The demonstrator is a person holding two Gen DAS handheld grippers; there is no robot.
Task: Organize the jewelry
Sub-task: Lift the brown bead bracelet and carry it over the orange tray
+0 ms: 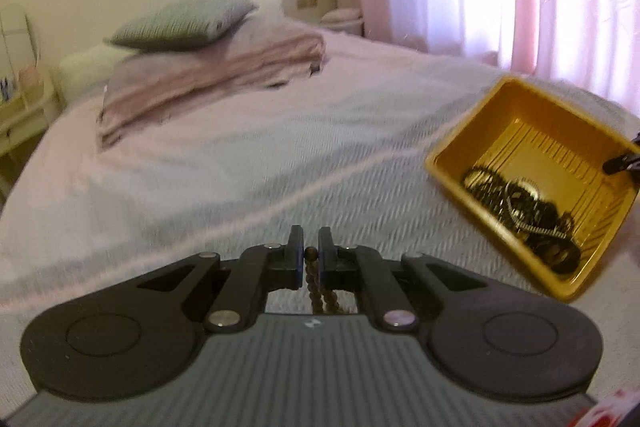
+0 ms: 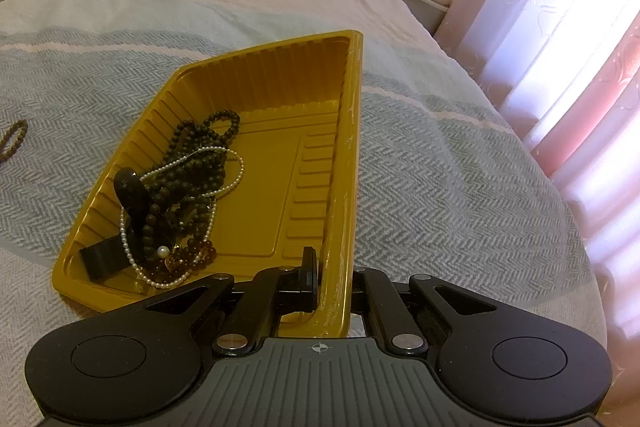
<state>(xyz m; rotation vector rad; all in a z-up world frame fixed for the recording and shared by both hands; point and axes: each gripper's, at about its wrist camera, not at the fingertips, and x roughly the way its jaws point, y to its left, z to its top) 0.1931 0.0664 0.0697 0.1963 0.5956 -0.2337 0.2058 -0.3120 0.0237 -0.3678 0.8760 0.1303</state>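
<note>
My left gripper (image 1: 311,239) is shut on a strand of brown beads (image 1: 320,291), which hangs down between its fingers above the bedspread. To its right the gold plastic tray (image 1: 560,147) sits tilted, with a dark pile of jewelry (image 1: 520,211) in its low corner. My right gripper (image 2: 332,267) is shut on the tray's (image 2: 272,187) near right wall, one finger inside and the other hidden outside. Dark bead necklaces (image 2: 200,135) and a pearl strand (image 2: 240,171) lie tangled in the tray's left half. The right gripper's tip (image 1: 622,163) shows at the tray's far side.
The grey herringbone bedspread (image 2: 440,167) covers the bed. Folded pink blankets (image 1: 208,79) and a checked pillow (image 1: 184,23) lie at its head. Pink curtains (image 2: 560,27) hang on the right and a pale nightstand (image 1: 20,107) stands on the left. A brown bead loop (image 2: 14,139) shows at the left edge.
</note>
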